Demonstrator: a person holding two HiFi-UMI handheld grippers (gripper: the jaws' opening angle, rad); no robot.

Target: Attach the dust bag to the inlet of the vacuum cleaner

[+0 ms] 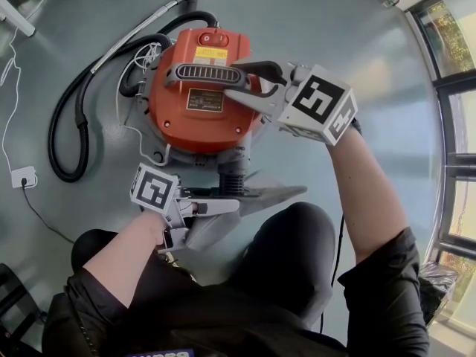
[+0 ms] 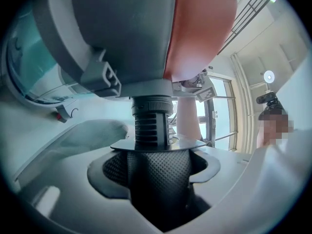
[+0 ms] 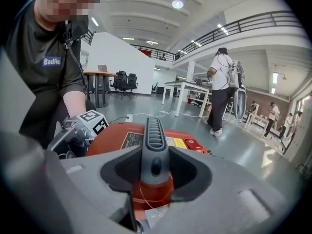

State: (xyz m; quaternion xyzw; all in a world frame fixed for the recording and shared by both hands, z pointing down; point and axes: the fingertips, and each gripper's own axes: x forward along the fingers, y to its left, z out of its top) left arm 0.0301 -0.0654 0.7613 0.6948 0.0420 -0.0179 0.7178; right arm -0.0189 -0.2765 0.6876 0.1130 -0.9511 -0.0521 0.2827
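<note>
Orange-bodied, the vacuum cleaner (image 1: 197, 121) is sitting on the grey floor (image 1: 335, 21) in front of your knees, and its black hose (image 1: 67, 117) is curling away to the left in the head view. You are clamping your right gripper (image 1: 242, 82) on the grey ribbed handle (image 3: 154, 140) across the top of the body. In the right gripper view the handle is running straight between the two jaws, and both are pressing against its sides. Your left gripper (image 1: 227, 205) is reaching in level at the near side of the machine, where the black ribbed inlet (image 2: 152, 123) is sticking out from under the shell. Its jaws are gripping a black, dimpled neck (image 2: 158, 184) of the dust bag (image 1: 216, 229), just behind a thin dark collar (image 2: 156, 147) that is lying flat around the end of the inlet. The bag's grey fabric is spreading over the floor beneath that gripper, between the vacuum cleaner and your legs — one fold is showing left of the inlet in the left gripper view. Whether the collar is fully seated on the inlet I cannot tell.
</note>
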